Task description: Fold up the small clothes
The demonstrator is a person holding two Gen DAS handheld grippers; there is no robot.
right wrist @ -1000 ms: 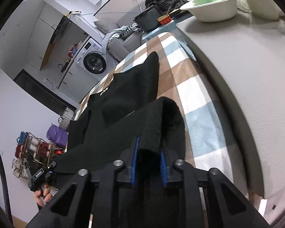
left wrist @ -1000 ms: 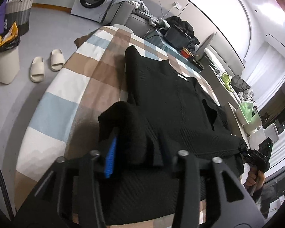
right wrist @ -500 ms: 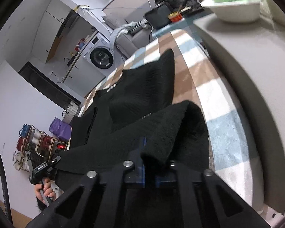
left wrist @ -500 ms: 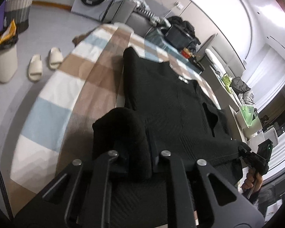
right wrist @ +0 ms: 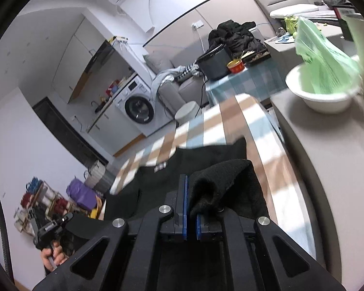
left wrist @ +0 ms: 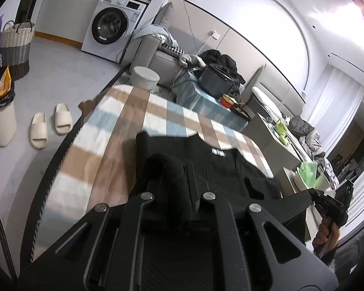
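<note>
Both jaws pinch the black sweater (left wrist: 233,169) hem above the checked cloth's (left wrist: 123,121) bare margin.

Both grippers now sit higher than a second ago; the left gripper (left wrist: 174,201), whose jaws stood apart, is clamped on a bunched corner of the black sweater (left wrist: 230,169); the right gripper (right wrist: 191,208) has likewise closed on its corner; the near hem rises off the checked cloth (left wrist: 123,131), though blur leaves its extent unclear.
</note>
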